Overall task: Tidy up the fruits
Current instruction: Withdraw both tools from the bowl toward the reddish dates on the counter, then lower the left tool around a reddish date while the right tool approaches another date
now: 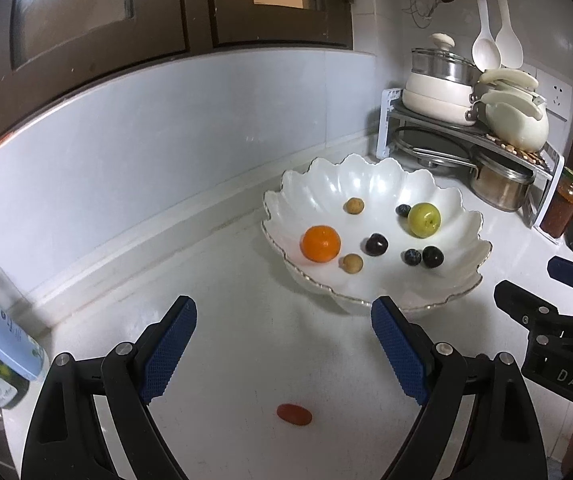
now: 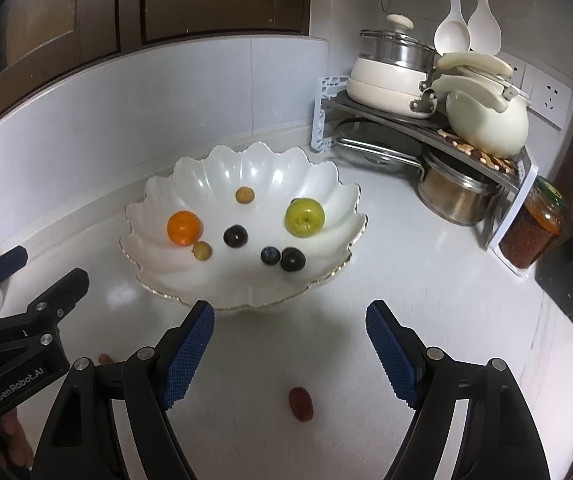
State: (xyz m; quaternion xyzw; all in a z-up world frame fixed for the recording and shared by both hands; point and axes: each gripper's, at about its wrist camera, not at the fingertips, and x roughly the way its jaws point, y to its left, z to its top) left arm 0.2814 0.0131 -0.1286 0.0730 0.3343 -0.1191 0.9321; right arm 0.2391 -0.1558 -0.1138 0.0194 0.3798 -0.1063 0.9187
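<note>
A white scalloped bowl (image 1: 471, 220) (image 2: 142, 216) stands on the counter and holds an orange (image 1: 321, 243) (image 2: 184, 227), a green fruit (image 1: 424, 219) (image 2: 305, 217), dark grapes, blueberries and two small tan fruits. On the counter in front of the bowl lies a small red oval fruit (image 1: 294, 414), below and between the open fingers of my left gripper (image 1: 284, 304). Another dark red oval fruit (image 2: 300, 403) lies between the fingers of my right gripper (image 2: 290, 308), which is open too. Neither gripper holds anything.
A corner rack (image 2: 482, 168) at the back right carries pots and a cream kettle (image 2: 486, 124), with a steel pot under it. A jar of red sauce (image 2: 532, 228) stands beside the rack. A white bottle (image 1: 2, 340) is at the left edge.
</note>
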